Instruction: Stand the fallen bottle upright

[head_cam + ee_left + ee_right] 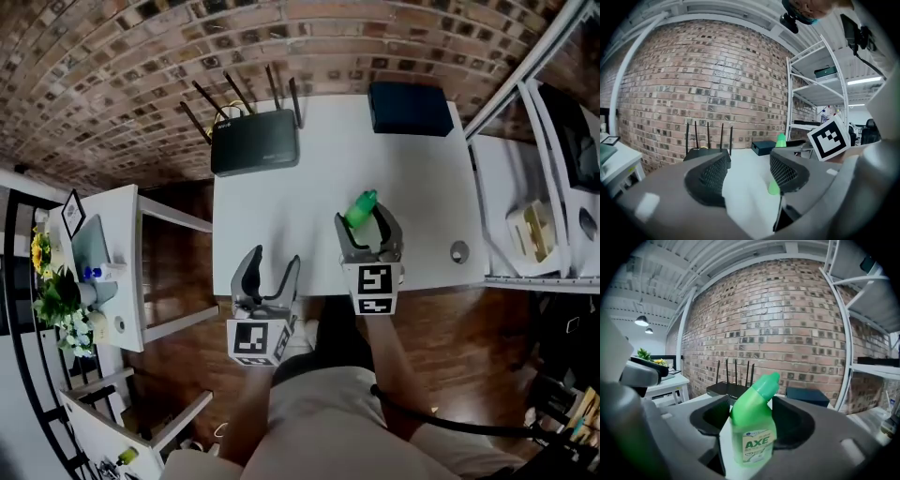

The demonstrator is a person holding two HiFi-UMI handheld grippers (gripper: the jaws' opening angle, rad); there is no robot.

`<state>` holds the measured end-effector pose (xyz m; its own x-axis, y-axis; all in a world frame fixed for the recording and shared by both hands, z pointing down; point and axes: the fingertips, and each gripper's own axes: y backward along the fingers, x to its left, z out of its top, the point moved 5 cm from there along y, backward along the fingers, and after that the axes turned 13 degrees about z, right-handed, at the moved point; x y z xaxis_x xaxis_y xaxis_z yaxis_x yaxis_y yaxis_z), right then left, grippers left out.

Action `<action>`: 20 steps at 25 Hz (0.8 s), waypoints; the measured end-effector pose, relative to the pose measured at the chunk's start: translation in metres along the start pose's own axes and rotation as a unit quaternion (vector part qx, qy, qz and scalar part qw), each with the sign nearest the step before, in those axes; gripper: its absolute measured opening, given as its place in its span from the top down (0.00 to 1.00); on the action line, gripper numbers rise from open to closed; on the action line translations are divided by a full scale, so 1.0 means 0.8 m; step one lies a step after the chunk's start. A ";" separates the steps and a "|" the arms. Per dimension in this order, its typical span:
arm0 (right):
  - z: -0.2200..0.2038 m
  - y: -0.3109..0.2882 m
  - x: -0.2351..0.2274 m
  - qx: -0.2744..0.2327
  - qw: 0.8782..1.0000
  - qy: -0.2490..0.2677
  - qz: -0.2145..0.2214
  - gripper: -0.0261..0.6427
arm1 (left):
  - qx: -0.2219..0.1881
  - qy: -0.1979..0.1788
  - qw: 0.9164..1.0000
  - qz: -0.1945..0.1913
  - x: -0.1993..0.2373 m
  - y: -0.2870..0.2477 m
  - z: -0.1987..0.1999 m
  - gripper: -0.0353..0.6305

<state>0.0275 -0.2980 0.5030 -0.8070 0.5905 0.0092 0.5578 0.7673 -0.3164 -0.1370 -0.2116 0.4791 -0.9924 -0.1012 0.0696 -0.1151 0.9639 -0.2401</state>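
A green bottle (pixel 752 425) with an angled neck and an AXE label stands upright between the jaws of my right gripper (pixel 751 420), which is shut on its body. From the head view the bottle's green cap (pixel 361 208) pokes up out of the right gripper (pixel 368 230), over the white table (pixel 309 202). My left gripper (pixel 266 274) hangs at the table's near edge, open, with nothing between its jaws. In the left gripper view (pixel 747 174) the bottle's cap (pixel 780 139) shows to the right, beside the marker cube.
A black router (pixel 254 141) with several antennas sits at the table's far left, and a dark blue box (pixel 410 108) at its far right. A small round knob (pixel 458 251) lies near the right edge. White shelving (pixel 539 206) stands right; a side table with flowers (pixel 56 300) stands left.
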 end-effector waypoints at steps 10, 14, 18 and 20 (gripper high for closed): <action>0.015 0.059 0.010 -0.018 1.000 0.000 -0.020 0.56 | -0.071 -0.011 0.997 0.009 0.009 0.074 0.054 0.50; 0.050 0.132 0.025 -0.051 0.998 0.024 -0.029 0.56 | -0.097 -0.009 0.995 -0.007 -0.007 0.108 0.076 0.51; 0.080 0.207 0.048 -0.089 0.993 0.066 -0.041 0.56 | -0.125 0.005 0.992 -0.027 -0.045 0.135 0.096 0.51; 0.083 0.238 0.049 -0.114 0.991 0.050 -0.049 0.55 | -0.136 -0.002 0.990 -0.037 -0.067 0.141 0.101 0.51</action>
<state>0.0891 -0.1449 0.3797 -0.8424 0.5240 0.1259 0.5168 0.8517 -0.0864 -0.1001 -0.1173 0.3700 -0.9818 -0.1755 0.0731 -0.1733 0.9842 0.0351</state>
